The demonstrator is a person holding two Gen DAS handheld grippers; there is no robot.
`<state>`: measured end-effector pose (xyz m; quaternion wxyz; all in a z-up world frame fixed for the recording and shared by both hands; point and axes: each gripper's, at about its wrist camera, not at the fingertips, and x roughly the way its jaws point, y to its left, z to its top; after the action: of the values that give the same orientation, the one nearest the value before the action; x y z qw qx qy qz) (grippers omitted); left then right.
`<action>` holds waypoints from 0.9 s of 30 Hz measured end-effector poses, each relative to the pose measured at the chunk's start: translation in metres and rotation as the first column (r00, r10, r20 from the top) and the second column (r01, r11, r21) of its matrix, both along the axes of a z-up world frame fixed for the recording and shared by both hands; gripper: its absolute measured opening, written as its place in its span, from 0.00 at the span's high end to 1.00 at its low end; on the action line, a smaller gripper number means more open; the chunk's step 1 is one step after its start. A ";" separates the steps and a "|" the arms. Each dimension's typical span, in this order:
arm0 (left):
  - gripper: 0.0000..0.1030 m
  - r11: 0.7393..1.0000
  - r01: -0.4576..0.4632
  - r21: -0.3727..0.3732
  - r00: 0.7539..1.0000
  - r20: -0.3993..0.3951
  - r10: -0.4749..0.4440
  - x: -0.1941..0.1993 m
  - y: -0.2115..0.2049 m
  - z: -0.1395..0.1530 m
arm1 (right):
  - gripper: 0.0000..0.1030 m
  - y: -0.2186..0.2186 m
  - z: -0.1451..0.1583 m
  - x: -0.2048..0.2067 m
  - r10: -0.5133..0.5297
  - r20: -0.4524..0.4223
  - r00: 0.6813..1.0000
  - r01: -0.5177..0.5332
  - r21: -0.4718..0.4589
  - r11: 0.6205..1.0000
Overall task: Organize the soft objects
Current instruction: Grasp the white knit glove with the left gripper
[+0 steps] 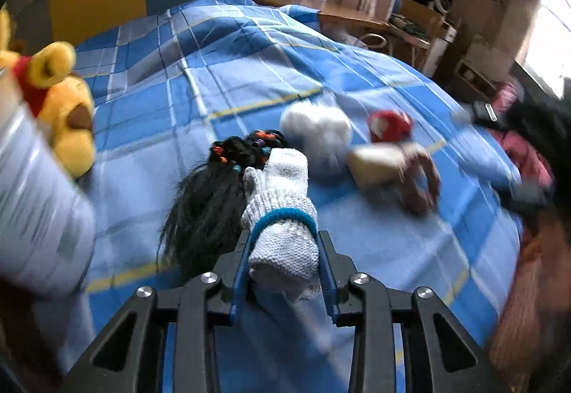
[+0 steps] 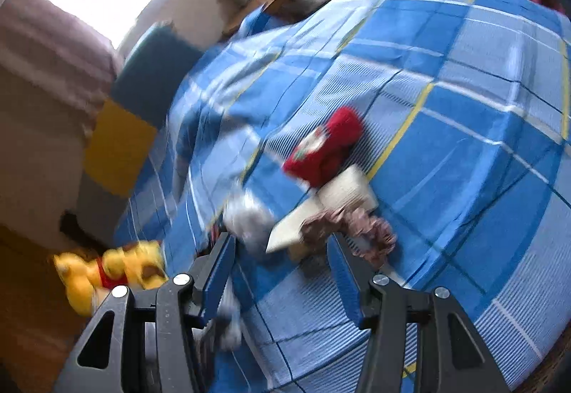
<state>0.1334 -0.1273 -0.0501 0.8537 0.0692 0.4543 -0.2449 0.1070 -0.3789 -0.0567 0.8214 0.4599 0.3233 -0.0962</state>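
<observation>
Gripping the white knitted mitten (image 1: 282, 214) in your left gripper (image 1: 283, 252), you're mid-carry; next, place it gently. Your right gripper (image 2: 282, 264) gapes empty.

Two close wrist views slanting down over one checked bedspread (image 1: 249, 79), right view rolled.

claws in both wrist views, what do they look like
Both look alike: the left claw and right claw have black angular linkage arms with triangular cutouts, round silver bolt heads at the pivots, and flat blue fingers. No cables or markings show.
</observation>
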 end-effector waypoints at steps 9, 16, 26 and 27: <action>0.58 0.996 0.083 0.037 0.997 -0.009 -0.083 -0.089 0.070 -0.019 | 0.47 -0.019 -0.009 -0.005 -0.083 -0.031 0.996 0.084 0.040 0.996; 0.47 0.998 0.057 -0.006 0.996 -0.067 -0.057 -0.102 0.089 -0.025 | 0.47 -0.009 -0.016 0.004 -0.034 -0.091 0.995 0.035 0.006 0.999; 0.35 0.994 0.093 -0.061 0.995 0.052 -0.090 -0.115 0.084 0.017 | 0.47 0.004 -0.016 0.013 0.040 -0.096 0.995 -0.040 0.003 0.999; 0.28 0.994 0.091 -0.060 0.995 0.049 -0.088 -0.110 0.081 0.018 | 0.47 0.005 -0.016 0.014 0.042 -0.096 0.994 -0.042 0.001 0.999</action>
<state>0.0236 -0.0464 -0.0317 0.8540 0.0686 0.4231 -0.2950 0.1206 -0.3738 -0.0729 0.8071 0.4473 0.3720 -0.1012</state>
